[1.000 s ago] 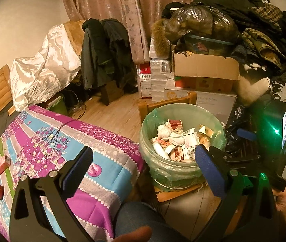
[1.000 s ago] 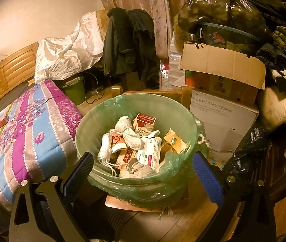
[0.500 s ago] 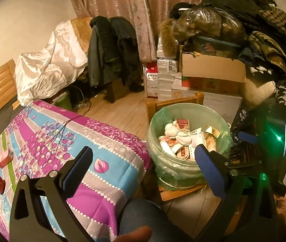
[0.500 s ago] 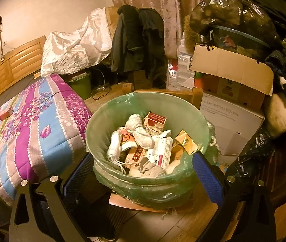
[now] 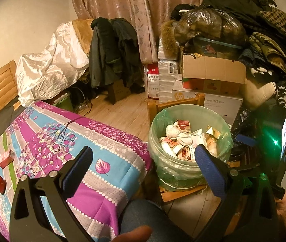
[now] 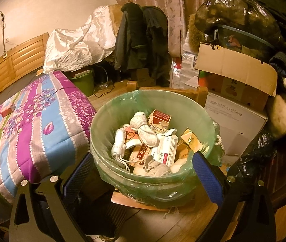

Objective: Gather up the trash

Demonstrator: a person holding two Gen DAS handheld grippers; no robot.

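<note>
Here, both claws, left (image 5: 143, 161) and right (image 6: 141, 169), spread wide and empty beside the full bin (image 6: 183, 100).

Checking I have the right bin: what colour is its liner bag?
Translucent pale green liner bag, folded over the bin's rim; clearest in the right wrist view.

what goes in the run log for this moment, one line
left claw: open, empty | right claw: open, empty, before bin | bin: green-lined, holds trash | bed: small red box left
</note>
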